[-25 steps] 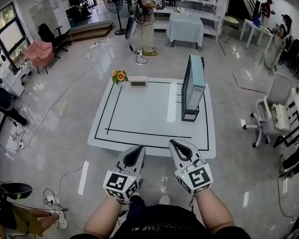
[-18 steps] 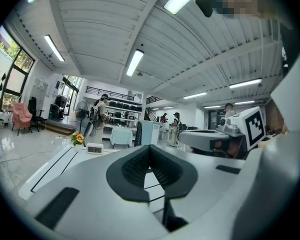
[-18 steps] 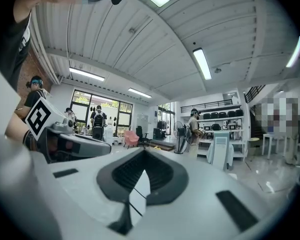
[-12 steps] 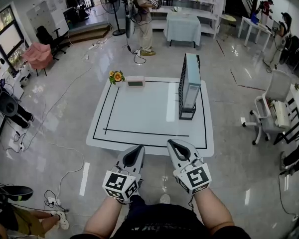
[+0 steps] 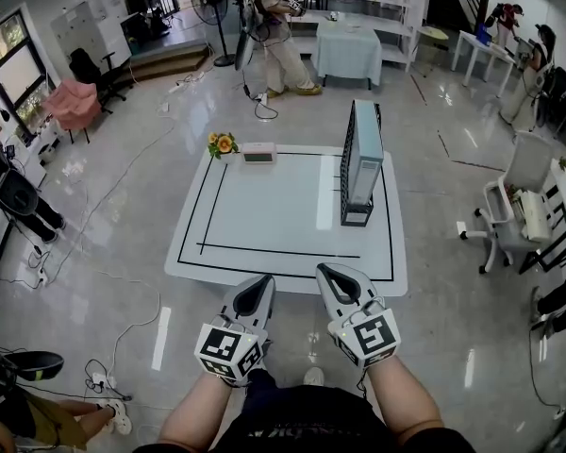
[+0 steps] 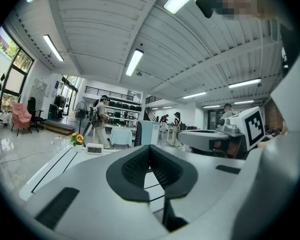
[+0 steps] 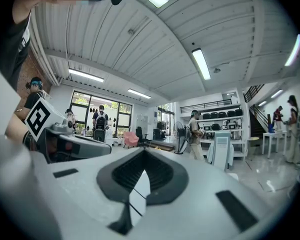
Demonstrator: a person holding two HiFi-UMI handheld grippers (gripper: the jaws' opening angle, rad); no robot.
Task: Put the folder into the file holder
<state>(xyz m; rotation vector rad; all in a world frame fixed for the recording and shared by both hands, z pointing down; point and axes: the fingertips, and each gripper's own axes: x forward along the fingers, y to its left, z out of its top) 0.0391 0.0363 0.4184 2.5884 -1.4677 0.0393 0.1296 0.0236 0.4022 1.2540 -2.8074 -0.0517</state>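
Observation:
A pale blue folder (image 5: 365,159) stands upright inside the black mesh file holder (image 5: 348,173) on the right side of the white table (image 5: 264,225). The holder with its folder also shows far off in the left gripper view (image 6: 145,133) and the right gripper view (image 7: 221,151). Both grippers hang side by side in front of the table's near edge, well short of the holder. My left gripper (image 5: 260,287) is shut with nothing in it. My right gripper (image 5: 327,275) is shut and empty too.
A small digital clock (image 5: 258,153) and a flower pot (image 5: 225,144) stand at the table's far left edge. A white office chair (image 5: 509,220) is to the right. Cables (image 5: 104,281) trail over the floor on the left. A person (image 5: 274,26) walks beyond the table.
Both grippers stay shut and still. The head view has shifted slightly. The person beyond the table has stepped to the right.

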